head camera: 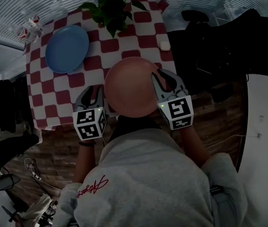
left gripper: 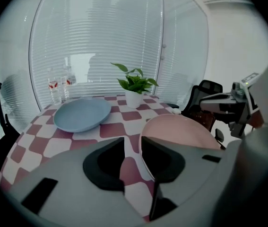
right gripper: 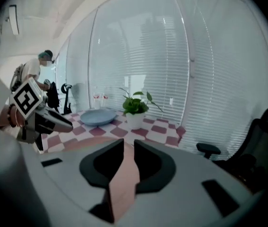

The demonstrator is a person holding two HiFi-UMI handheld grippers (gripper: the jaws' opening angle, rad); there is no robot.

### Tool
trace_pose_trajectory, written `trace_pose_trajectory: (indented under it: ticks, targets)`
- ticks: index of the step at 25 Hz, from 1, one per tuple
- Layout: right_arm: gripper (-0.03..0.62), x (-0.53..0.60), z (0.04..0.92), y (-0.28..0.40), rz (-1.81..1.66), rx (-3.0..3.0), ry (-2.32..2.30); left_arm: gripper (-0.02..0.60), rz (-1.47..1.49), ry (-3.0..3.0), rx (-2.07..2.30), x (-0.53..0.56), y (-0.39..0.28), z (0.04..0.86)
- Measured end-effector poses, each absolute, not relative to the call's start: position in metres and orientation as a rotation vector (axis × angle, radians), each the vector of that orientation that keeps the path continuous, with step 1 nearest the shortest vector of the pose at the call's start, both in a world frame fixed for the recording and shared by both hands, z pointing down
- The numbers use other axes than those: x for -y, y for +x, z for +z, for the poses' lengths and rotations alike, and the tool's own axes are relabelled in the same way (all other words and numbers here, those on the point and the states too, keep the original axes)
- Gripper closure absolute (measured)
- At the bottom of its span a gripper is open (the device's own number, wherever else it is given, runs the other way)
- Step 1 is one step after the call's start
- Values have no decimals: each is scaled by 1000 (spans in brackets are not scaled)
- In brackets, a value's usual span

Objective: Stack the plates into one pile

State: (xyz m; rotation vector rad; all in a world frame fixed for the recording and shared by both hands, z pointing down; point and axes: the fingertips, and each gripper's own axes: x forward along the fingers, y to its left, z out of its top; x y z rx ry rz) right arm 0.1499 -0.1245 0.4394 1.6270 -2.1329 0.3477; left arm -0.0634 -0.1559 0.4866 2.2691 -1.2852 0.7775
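A pink plate (head camera: 129, 86) hangs tilted above the near edge of the red-and-white checked table (head camera: 53, 98), between my two grippers. My left gripper (head camera: 99, 94) grips its left rim; in the left gripper view the thin rim (left gripper: 142, 143) runs between the jaws (left gripper: 133, 143), tight against the right-hand one. My right gripper (head camera: 159, 82) is shut on the right rim, and in the right gripper view the pink edge (right gripper: 124, 183) fills the gap of the jaws (right gripper: 128, 145). A blue plate (head camera: 67, 48) lies flat at the table's far left, apart from both grippers (left gripper: 82, 114).
A potted plant (head camera: 110, 8) stands at the table's far edge, bottles (head camera: 30, 27) at the far left corner. A small white object (head camera: 164, 45) lies near the right edge. A black chair (head camera: 228, 46) stands right of the table. A person (right gripper: 41, 70) stands far off.
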Motion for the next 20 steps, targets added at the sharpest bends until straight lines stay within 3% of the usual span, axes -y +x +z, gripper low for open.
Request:
trace_pose_trajectory:
  ticks: [2, 5, 20]
  targets:
    - [548, 136, 422, 137, 306, 2223, 1616, 469, 739, 2258, 1293, 156, -68, 480]
    - [571, 154, 407, 117, 213, 2307, 1567, 535, 668, 2240, 1358, 157, -80, 467]
    - [579, 200, 387, 21, 243, 2464, 1435, 538, 535, 2167, 1506, 211, -173, 458]
